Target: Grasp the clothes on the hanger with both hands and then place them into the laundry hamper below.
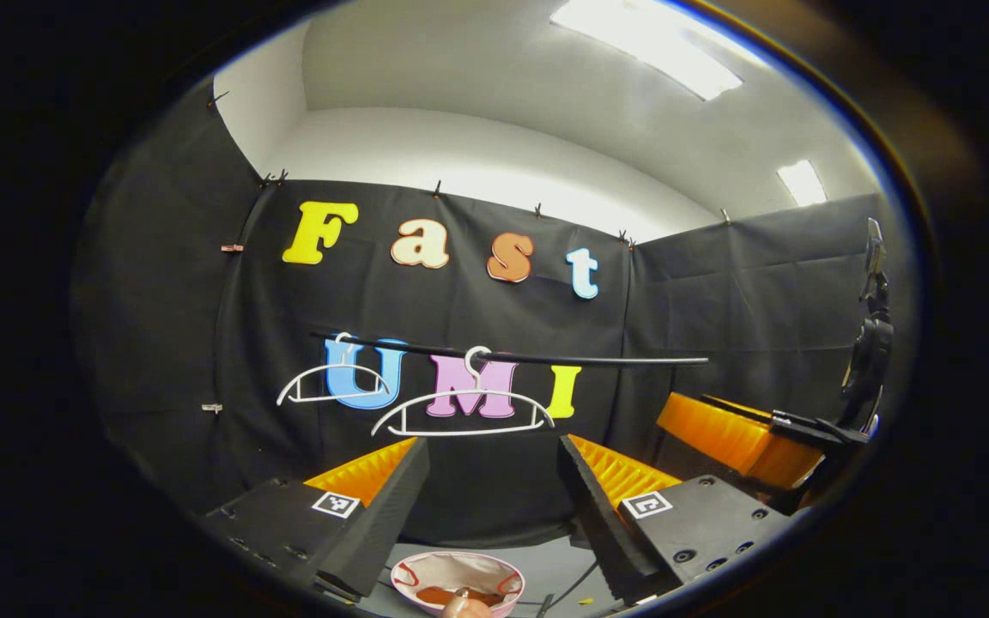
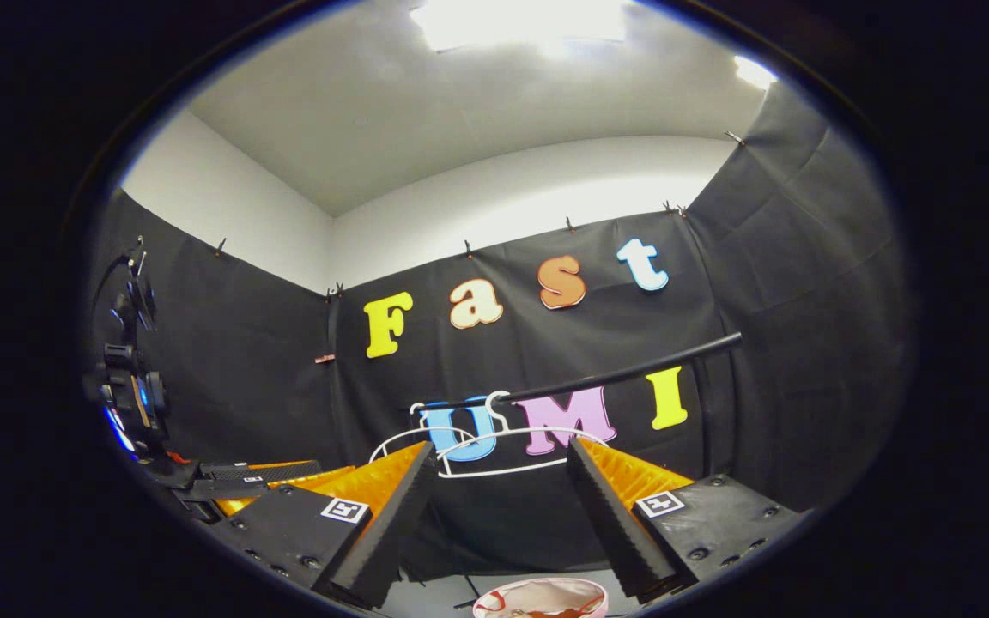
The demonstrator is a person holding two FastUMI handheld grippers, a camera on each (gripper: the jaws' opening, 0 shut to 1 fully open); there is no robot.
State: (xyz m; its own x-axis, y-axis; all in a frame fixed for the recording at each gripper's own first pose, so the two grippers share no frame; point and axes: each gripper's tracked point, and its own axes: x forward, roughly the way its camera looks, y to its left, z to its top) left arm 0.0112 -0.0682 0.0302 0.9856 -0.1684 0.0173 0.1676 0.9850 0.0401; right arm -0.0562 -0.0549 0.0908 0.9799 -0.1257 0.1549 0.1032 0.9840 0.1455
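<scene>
Left gripper (image 1: 492,498) is released, jaws spread wide, nothing between them. Right gripper (image 2: 499,506) likewise spread and empty. Below and just past the left gripper's fingertips sits the laundry hamper (image 1: 426,565), round, light-lined rim, with a brown-red piece of clothes (image 1: 450,594) lying inside; the right gripper view catches the same hamper (image 2: 537,592) at its bottom edge with that cloth (image 2: 546,612) in it. Hamper stands on a grey floor (image 1: 550,571); a thin dark cable (image 1: 572,588) runs across it beside the hamper. Farther back, a black rail (image 1: 546,358) spans the booth with two white hangers on it, both bare: the near hanger (image 1: 463,410) and the far hanger (image 1: 333,382) to its left, well apart. In the right gripper view the rail (image 2: 632,372) tilts up to the right and the two hangers overlap (image 2: 494,446). The left gripper view shows the other gripper off to the right; the right gripper view shows the other one at left. Behind: black cloth wall (image 1: 718,292), white wall above, ceiling light panels (image 1: 649,43).
</scene>
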